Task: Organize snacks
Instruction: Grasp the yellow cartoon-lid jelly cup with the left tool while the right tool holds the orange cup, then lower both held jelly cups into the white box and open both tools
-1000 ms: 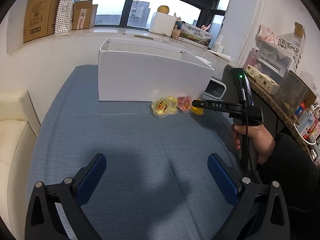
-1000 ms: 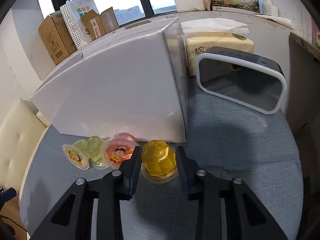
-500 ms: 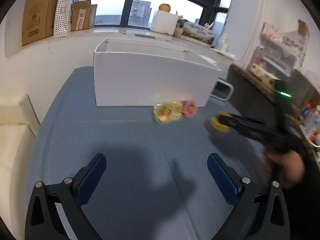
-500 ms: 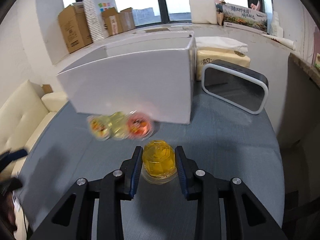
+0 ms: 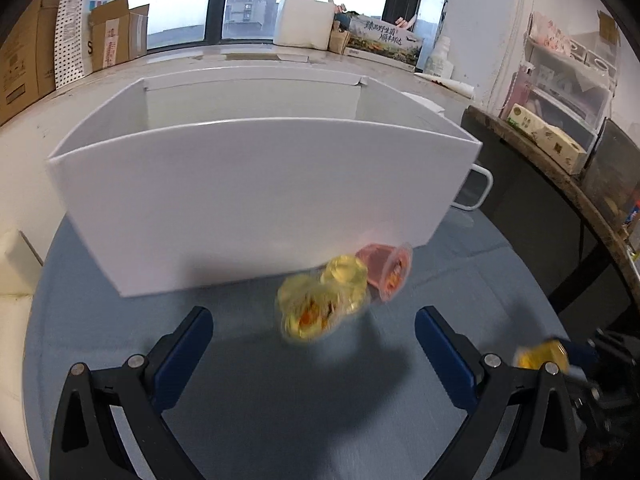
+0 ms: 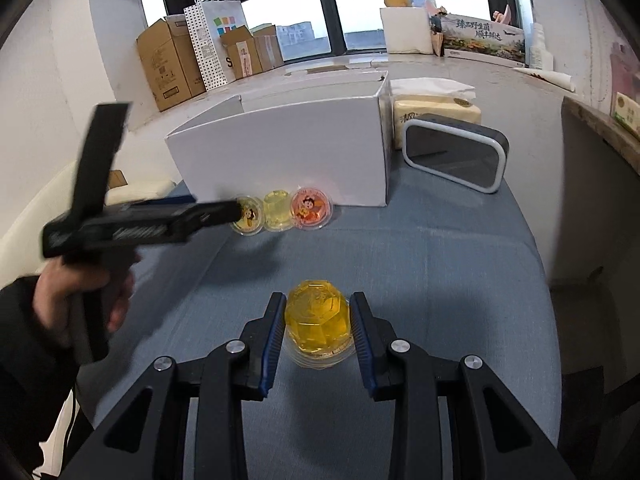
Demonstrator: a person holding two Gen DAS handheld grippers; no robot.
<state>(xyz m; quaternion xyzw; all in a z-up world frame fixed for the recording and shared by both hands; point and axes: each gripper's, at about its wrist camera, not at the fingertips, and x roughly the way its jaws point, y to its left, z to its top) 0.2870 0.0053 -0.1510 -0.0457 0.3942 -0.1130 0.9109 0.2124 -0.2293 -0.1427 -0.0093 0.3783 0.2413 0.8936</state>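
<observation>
An orange jelly cup (image 6: 319,322) is clamped between the pads of the right gripper (image 6: 319,330) at lower centre of the right wrist view, above the blue tablecloth (image 6: 440,280). Three more jelly cups (image 6: 286,212) are seen in a row at mid-frame, against the front wall of a white box (image 6: 280,156). The left gripper (image 5: 314,334) is spread wide with nothing in it, at the bottom of its own view.

A lived-in room: cardboard boxes (image 6: 168,64) on the windowsill (image 6: 460,65), a cream sofa (image 5: 12,320).
</observation>
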